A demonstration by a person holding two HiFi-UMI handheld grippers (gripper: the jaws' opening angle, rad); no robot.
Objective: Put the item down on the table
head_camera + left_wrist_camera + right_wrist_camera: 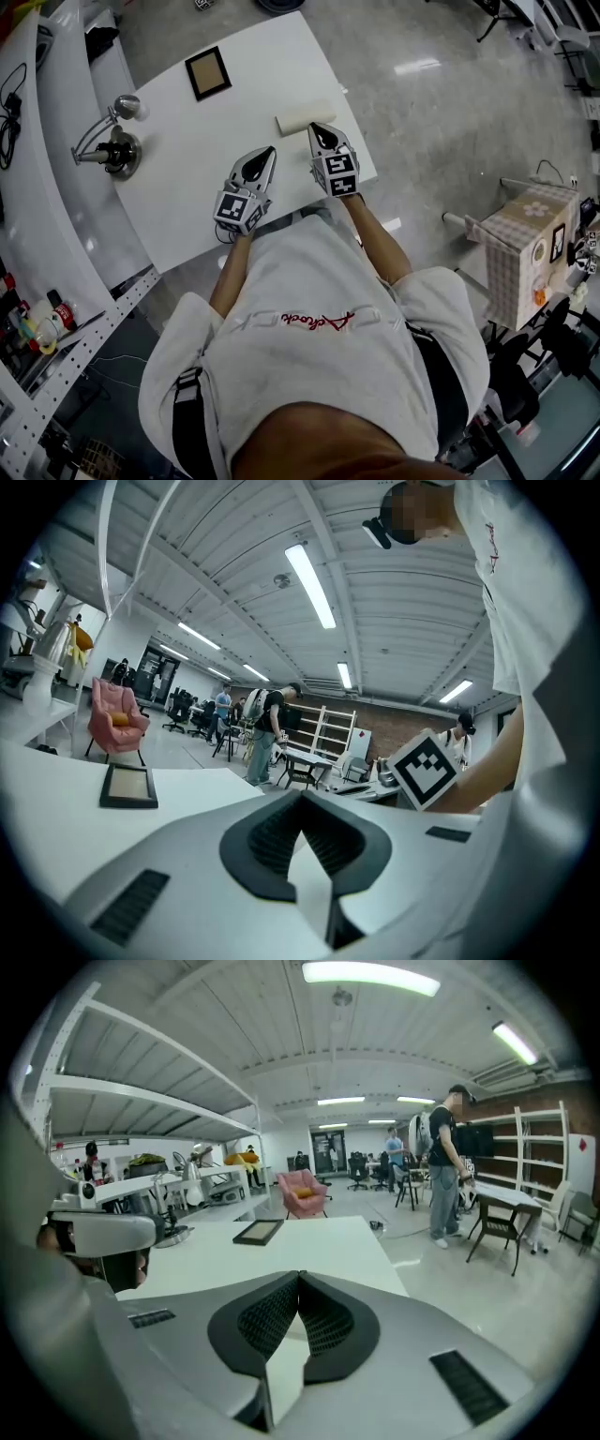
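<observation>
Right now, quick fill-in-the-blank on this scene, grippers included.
1. The left gripper and the right gripper both have their jaws ___.
2. The cream roll lies on the white table, nearest the ___ gripper.
3. The picture frame lies ___ on the table, beyond the roll.

Missing words: shut; right; flat.

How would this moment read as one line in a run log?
left gripper: shut, empty | right gripper: shut, empty | roll: lying on white table, by right gripper's tip
</observation>
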